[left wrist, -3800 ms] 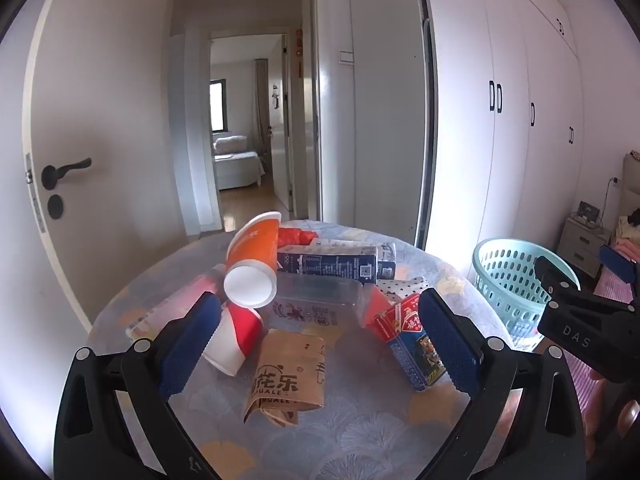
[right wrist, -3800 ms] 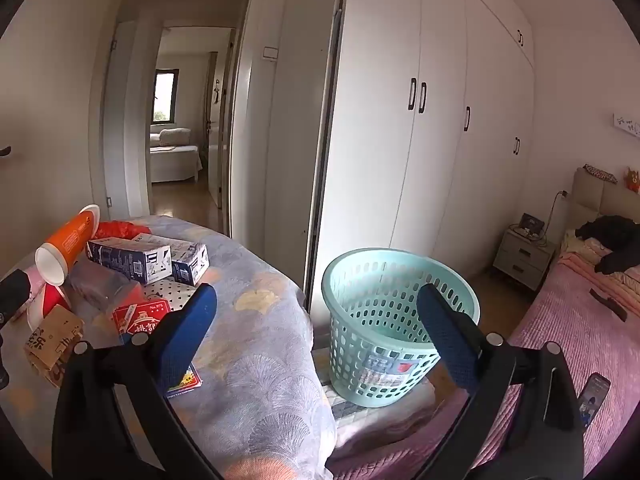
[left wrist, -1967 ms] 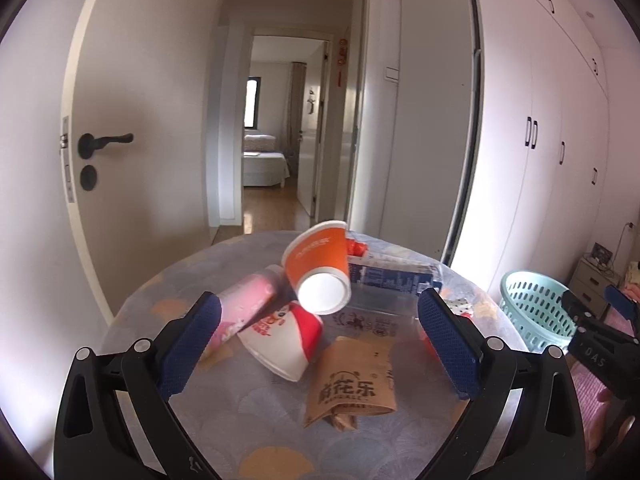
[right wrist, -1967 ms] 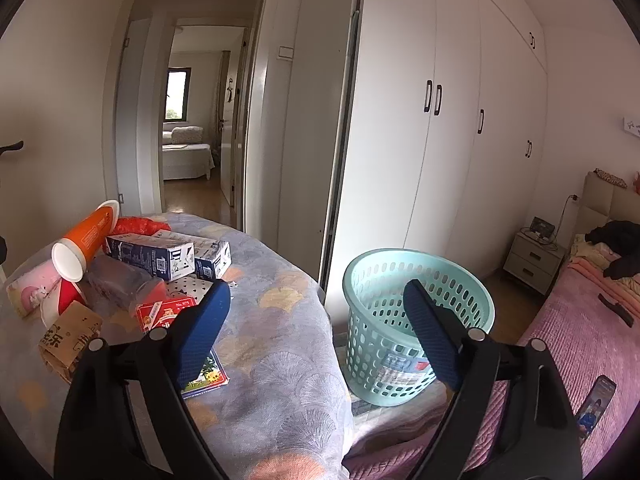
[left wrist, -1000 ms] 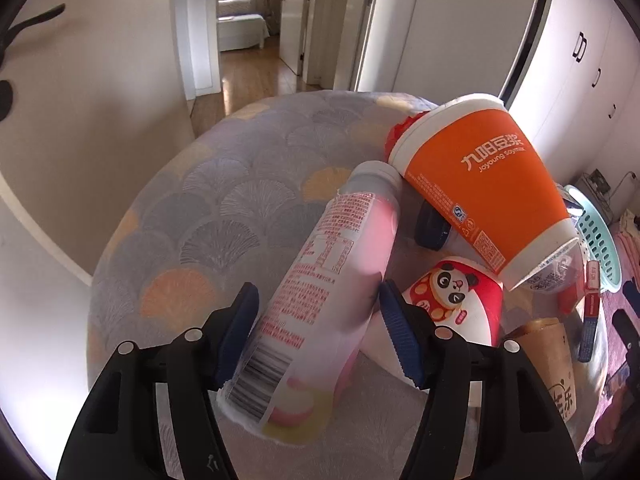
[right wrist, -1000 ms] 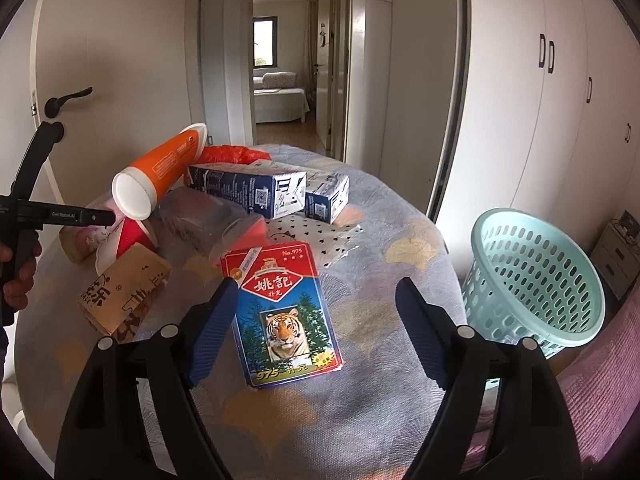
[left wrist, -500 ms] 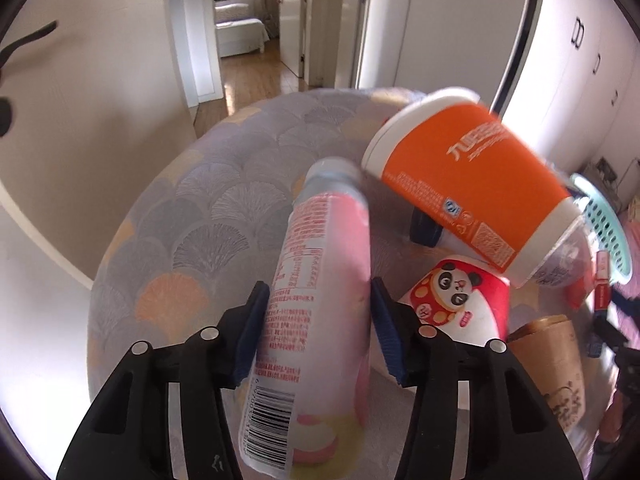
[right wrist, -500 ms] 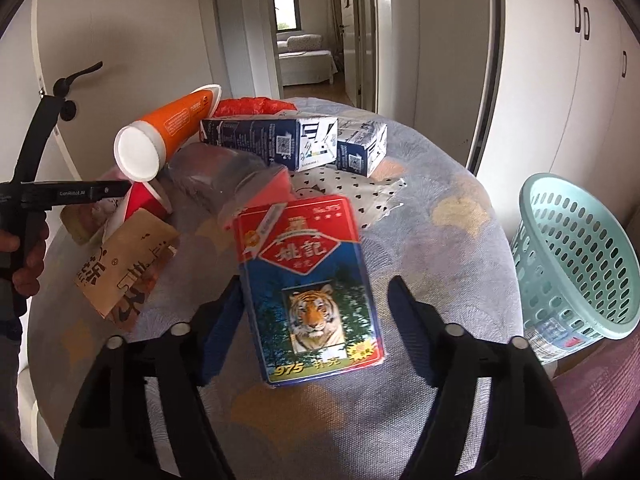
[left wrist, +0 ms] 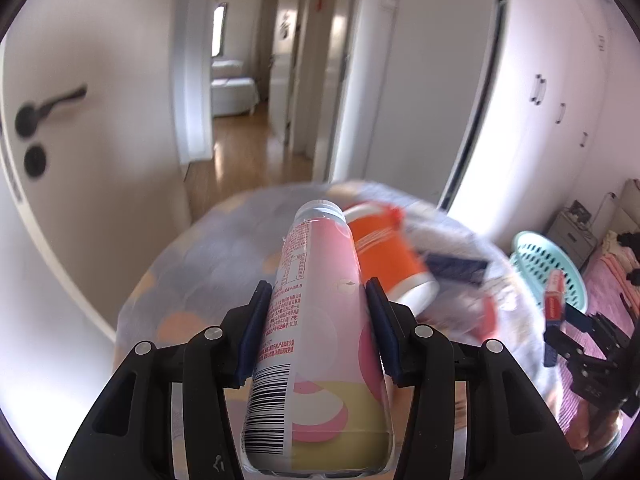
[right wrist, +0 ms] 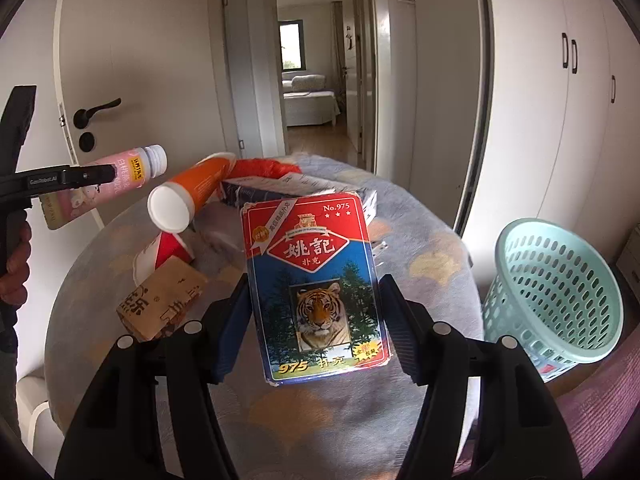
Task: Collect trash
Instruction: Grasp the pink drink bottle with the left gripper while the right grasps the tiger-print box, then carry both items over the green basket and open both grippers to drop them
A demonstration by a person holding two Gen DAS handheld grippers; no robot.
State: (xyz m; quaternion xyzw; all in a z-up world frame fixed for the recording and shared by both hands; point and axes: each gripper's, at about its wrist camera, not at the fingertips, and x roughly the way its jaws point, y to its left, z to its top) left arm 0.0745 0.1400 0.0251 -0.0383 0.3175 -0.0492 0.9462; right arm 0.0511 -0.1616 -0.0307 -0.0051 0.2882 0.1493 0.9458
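My left gripper is shut on a pink plastic bottle and holds it above the round table; the bottle also shows in the right wrist view. My right gripper is shut on a red and blue playing-card box with a tiger, lifted off the table. The teal mesh basket stands on the floor to the right of the table; it also shows in the left wrist view.
On the table lie an orange paper cup, a red and white cup, a brown paper bag, dark blue cartons and a red wrapper. A bed is at the right.
Both grippers have shut on their items and lifted them: the left raised the pink bottle off the table, the right raised the card box.
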